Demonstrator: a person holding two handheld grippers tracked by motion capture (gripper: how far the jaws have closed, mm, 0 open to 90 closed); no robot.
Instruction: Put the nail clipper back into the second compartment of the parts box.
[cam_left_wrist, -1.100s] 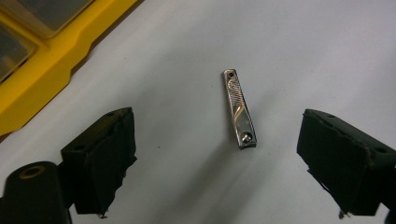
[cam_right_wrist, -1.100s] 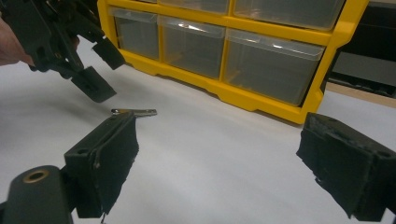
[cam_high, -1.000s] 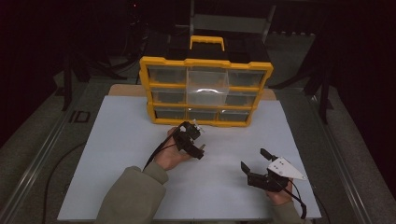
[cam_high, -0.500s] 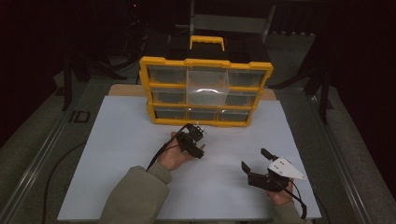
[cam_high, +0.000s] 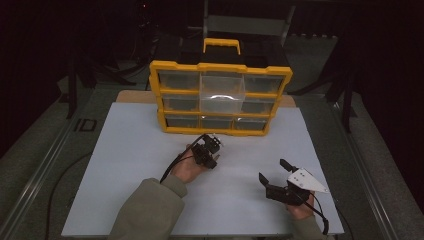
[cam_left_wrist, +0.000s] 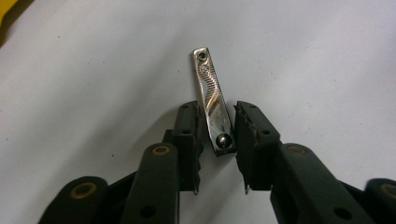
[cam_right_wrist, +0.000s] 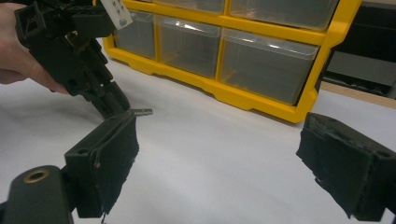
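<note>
A small silver nail clipper (cam_left_wrist: 210, 88) lies flat on the white table sheet (cam_high: 125, 165). My left gripper (cam_left_wrist: 217, 112) points down at it, and its jaws have just been closing around the clipper's near end. The left pad touches the clipper's edge, while a thin gap remains at the right pad. In the high view the left gripper (cam_high: 212, 145) is near the middle of the sheet, just in front of the organiser. My right gripper (cam_high: 271, 170) rests at the front right, open wide with nothing between its pads (cam_right_wrist: 116, 154). Its view shows the left gripper (cam_right_wrist: 107, 100) over the clipper (cam_right_wrist: 142, 111).
A yellow organiser box (cam_high: 220, 97) with clear drawers and a carry handle stands upright at the back of the sheet; the right gripper view shows its lower drawers (cam_right_wrist: 261, 51). Dark floor and metal rails surround the table.
The left gripper's jaws have drawn closer together. Both hands stay about where they were.
</note>
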